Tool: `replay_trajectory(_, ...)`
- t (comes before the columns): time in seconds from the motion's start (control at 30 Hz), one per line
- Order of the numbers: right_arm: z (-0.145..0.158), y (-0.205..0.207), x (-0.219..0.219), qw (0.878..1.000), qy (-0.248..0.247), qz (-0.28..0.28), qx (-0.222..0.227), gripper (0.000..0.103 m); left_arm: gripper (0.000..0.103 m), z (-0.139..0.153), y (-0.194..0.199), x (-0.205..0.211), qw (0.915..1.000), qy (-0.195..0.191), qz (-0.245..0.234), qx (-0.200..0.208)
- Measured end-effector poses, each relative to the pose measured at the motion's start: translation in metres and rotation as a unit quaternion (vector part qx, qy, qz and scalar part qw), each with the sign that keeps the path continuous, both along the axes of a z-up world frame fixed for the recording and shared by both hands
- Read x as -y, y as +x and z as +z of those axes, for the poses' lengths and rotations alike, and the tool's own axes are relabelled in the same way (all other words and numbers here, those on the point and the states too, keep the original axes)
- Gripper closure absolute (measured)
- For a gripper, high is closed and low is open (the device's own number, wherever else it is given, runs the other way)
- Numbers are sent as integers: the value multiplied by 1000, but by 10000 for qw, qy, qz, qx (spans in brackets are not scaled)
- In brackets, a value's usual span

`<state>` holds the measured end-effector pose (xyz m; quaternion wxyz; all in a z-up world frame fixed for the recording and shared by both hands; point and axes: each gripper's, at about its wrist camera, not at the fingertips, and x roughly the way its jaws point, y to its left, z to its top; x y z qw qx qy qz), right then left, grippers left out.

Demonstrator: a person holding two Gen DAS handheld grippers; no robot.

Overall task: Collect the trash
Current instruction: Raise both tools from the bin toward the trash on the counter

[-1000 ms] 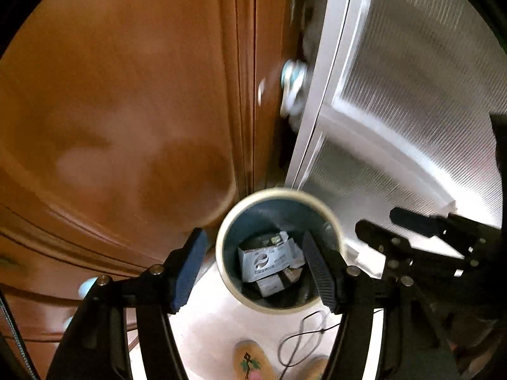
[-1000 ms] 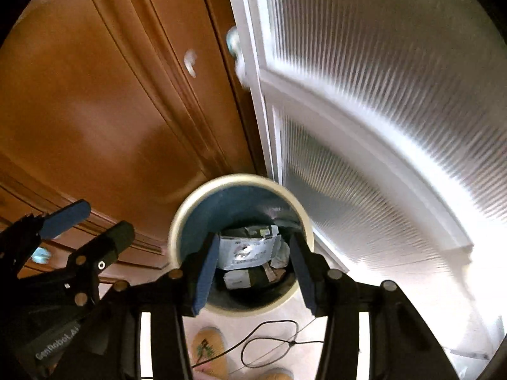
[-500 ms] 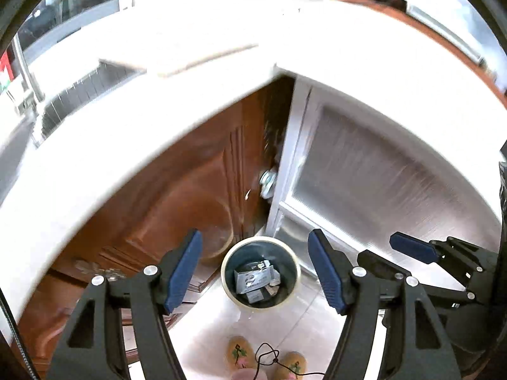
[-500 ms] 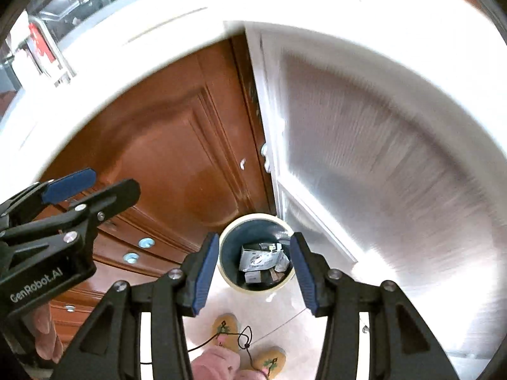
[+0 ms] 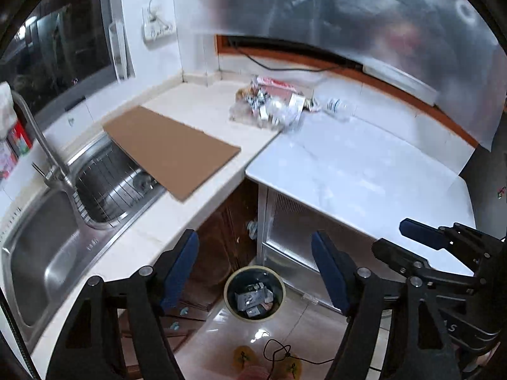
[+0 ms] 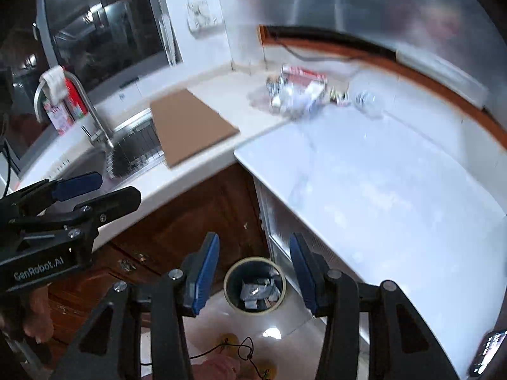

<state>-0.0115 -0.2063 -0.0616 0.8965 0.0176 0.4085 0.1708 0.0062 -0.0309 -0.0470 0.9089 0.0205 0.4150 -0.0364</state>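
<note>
A pile of trash (image 5: 272, 104) of wrappers and packets lies at the back of the white counter; it also shows in the right wrist view (image 6: 298, 91). A clear plastic bottle (image 5: 337, 106) lies beside it. A round bin (image 5: 254, 294) with trash inside stands on the floor below, also in the right wrist view (image 6: 255, 286). My left gripper (image 5: 255, 269) is open and empty, high above the bin. My right gripper (image 6: 255, 274) is open and empty, also above the bin.
A brown cardboard sheet (image 5: 171, 150) lies over the steel sink (image 5: 63, 221) with its faucet (image 5: 41, 145). The white countertop (image 5: 364, 174) stretches right. Wooden cabinet doors (image 6: 190, 221) are below. A cable and slippers (image 5: 269, 357) are on the floor.
Both grippers have risen from just above the bin to counter height, so the counter, sink and trash pile came into view. Both stay open and empty.
</note>
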Motion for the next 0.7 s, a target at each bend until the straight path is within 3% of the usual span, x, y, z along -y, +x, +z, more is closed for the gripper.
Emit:
replay_trajectory(0.13, 25, -2, 18, 9999, -63, -62, 123, 56, 31, 31, 2, 6, 9999, 143, -44, 29)
replay_trajectory(0.3, 35, 17, 32, 9996, 167, -208, 72, 56, 30, 68, 6, 17, 9988, 382, -259, 187)
replay_trajectory(0.4, 48, 30, 42, 9991, 210, -336, 118, 56, 26, 83, 16, 22, 9973, 493, -469, 266)
replay_trajectory(0.57, 63, 64, 51, 9985, 271, -475, 1, 56, 24, 94, 56, 26, 9958, 357, -836, 137)
replay_trajectory(0.7, 68, 102, 55, 9976, 263, -626, -100, 56, 24, 98, 110, 24, 9941, 263, -1048, 24)
